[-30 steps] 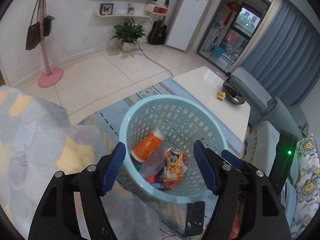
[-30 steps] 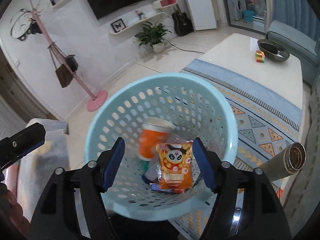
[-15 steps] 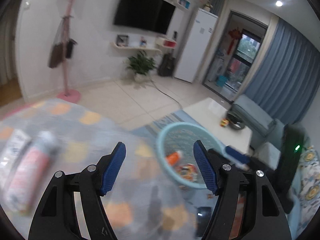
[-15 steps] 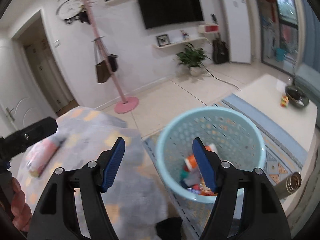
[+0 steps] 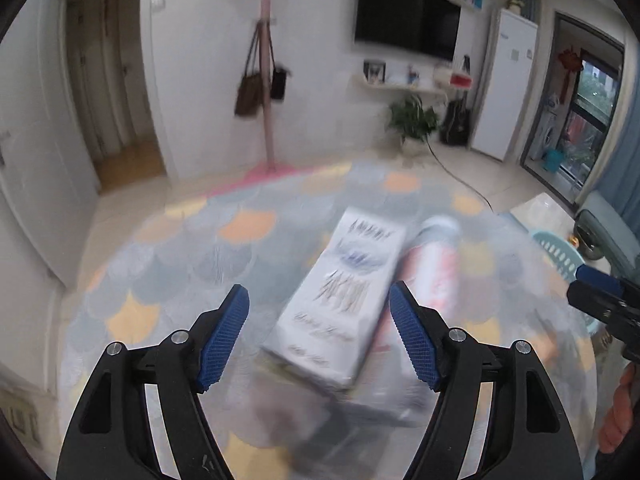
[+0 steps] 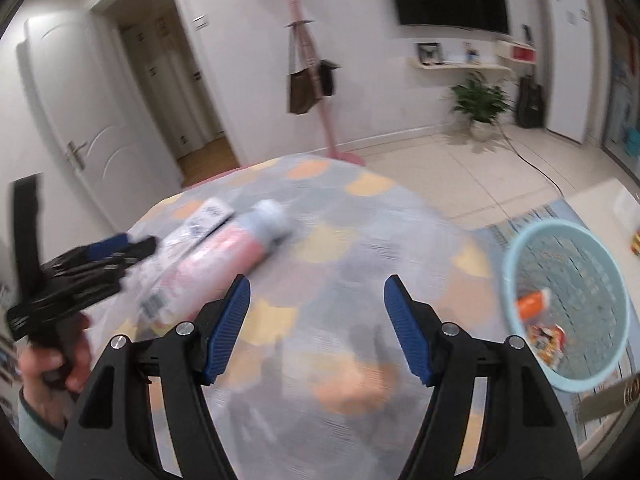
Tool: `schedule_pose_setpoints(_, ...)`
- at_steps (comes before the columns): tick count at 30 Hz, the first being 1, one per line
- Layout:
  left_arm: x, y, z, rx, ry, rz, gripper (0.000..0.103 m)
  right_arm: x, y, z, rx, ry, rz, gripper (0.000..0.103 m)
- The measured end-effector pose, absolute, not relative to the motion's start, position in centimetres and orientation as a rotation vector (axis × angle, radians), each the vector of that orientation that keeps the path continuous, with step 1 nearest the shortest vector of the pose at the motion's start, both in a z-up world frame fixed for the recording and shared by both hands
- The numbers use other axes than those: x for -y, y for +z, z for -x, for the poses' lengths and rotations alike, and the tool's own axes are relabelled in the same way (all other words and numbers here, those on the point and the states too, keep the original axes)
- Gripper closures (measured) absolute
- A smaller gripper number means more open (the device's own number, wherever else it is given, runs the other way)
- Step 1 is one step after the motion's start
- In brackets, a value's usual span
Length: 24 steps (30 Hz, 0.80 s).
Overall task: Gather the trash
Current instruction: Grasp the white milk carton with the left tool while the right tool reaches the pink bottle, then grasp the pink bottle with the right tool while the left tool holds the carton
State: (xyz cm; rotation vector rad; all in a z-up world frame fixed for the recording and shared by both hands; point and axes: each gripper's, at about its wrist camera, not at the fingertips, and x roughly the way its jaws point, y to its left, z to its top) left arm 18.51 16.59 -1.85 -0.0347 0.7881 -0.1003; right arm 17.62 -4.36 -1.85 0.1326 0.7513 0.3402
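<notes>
A white carton [image 5: 342,296] and a pink bottle with a pale cap [image 5: 434,264] lie side by side on the round table with the scale-pattern cloth [image 5: 192,248]. My left gripper [image 5: 320,336] is open and empty, just short of the carton. My right gripper [image 6: 316,332] is open and empty over the table's middle; the carton [image 6: 200,220] and the bottle [image 6: 240,240] lie to its far left, with the left gripper [image 6: 120,248] beside them. The light blue basket [image 6: 516,248] with orange trash inside stands on the floor at right. Both views are blurred.
A pink coat stand with bags [image 5: 266,80] stands behind the table. A potted plant [image 5: 412,120], a white fridge [image 5: 504,84] and a TV [image 5: 408,28] are along the far wall. A low white table [image 6: 600,200] is beyond the basket.
Both grippers have swung left, away from the basket and over to the round table. The carton and bottle now lie close in front of my left gripper. Both stay open.
</notes>
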Motion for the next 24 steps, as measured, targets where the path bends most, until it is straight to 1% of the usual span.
schedule_pose_setpoints(4,-17.8,-3.6,-20.6,-0.874,-0.224,0.103,0.031,1.0,-1.9,-18.0,-0.762,0.386,-0.083,0.039)
schedule_pose_setpoints(5,-18.2,-3.9,-20.8,-0.884,-0.236,0.104,0.025,0.5,-2.0,-18.4,-0.775,0.397,-0.082,0.039)
schedule_pose_setpoints(6,-18.3,-4.1,-20.9,-0.891,-0.247,0.101,0.024,0.0,-2.1,-18.7,-0.787,0.404,-0.083,0.039)
schedule_pose_setpoints(12,-16.9,-5.6,-21.8,-0.923,-0.262,0.051,0.024,-0.8,-3.0,-20.7,-0.838,0.382,-0.128,0.039)
schedule_pose_setpoints(14,-16.8,-6.2,-22.0,-0.921,-0.242,0.058,0.029,-0.5,-3.5,-21.5,-0.875,0.365,-0.177,0.039)
schedule_pose_setpoints(15,-16.9,-6.2,-21.6,-0.908,-0.236,0.069,0.034,-0.4,-3.8,-21.8,-0.89,0.364,-0.2,0.039)
schedule_pose_setpoints(16,-17.2,-6.1,-21.3,-0.898,-0.236,0.081,0.043,-0.2,-4.1,-22.2,-0.909,0.363,-0.232,0.039)
schedule_pose_setpoints(17,-17.5,-6.0,-21.2,-0.896,-0.23,0.088,0.046,-0.3,-4.3,-22.3,-0.919,0.365,-0.251,0.039)
schedule_pose_setpoints(24,-21.9,-5.9,-20.4,-0.84,-0.142,0.249,0.047,-2.8,-4.6,-22.9,-0.962,0.386,-0.295,0.039)
